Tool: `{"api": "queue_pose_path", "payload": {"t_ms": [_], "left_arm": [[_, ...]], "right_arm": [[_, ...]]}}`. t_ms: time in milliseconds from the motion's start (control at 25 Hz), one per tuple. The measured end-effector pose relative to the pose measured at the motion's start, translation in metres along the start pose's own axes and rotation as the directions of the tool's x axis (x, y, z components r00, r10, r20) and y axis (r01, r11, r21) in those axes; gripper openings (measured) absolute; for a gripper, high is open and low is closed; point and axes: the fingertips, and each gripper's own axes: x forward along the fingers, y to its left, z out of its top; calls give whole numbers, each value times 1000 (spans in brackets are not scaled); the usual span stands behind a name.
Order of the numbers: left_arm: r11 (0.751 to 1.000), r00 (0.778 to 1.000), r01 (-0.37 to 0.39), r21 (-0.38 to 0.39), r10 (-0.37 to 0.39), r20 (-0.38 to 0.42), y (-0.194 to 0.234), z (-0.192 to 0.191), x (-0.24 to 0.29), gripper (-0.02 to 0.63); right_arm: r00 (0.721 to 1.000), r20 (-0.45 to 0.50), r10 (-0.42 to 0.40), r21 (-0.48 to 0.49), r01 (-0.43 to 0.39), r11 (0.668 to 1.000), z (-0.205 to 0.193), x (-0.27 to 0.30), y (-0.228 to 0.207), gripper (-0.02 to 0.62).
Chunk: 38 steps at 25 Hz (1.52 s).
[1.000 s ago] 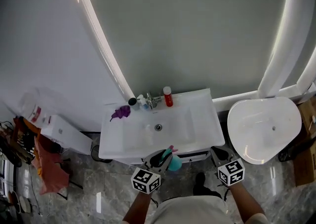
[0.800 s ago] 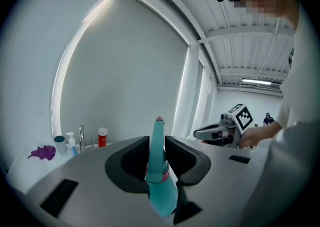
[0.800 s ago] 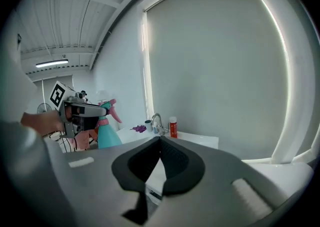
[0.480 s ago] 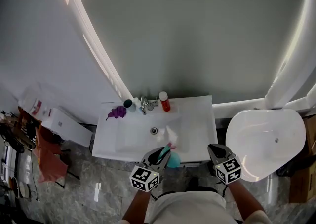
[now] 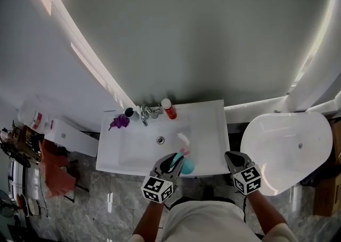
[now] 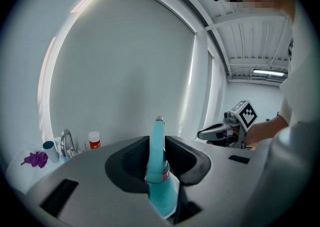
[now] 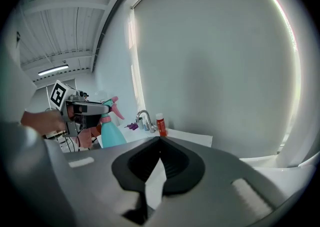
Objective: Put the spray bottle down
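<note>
- Hovering at the front edge of the sink [image 5: 214, 129] in the head view, the left gripper [image 5: 173, 162] is carrying the spray bottle [image 5: 186, 167], probably to set it there.
- Left gripper view: its jaws are pinching the bottle's neck, holding it upright.
- Right gripper view: the right gripper [image 7: 160, 141] is waiting aside, jaws together, empty.

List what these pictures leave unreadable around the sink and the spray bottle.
- Base of the spray bottle: covered by the left tongs in the head and left gripper views.
- Label of the red bottle: too small in every view.
- Purple thing at the back corner of the sink: too small to identify, head view.
</note>
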Motion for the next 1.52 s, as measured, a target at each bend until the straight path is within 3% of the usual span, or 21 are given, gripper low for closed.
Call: {"api": "queue_pose_path", "payload": {"t_ms": [600, 1120, 1520], "left_arm": [[987, 987, 153, 57, -150, -65, -15, -4, 62, 100], [939, 947, 311, 149, -293, -130, 8, -24, 123, 100], [916, 934, 350, 195, -324, -154, 38, -38, 190, 100]], "right_arm": [[993, -34, -116, 61, 118, 991, -28, -3, -35, 11], [961, -65, -267, 169, 275, 947, -48, 4, -29, 11], [935, -106, -339, 200, 354, 913, -61, 21, -37, 11]]}}
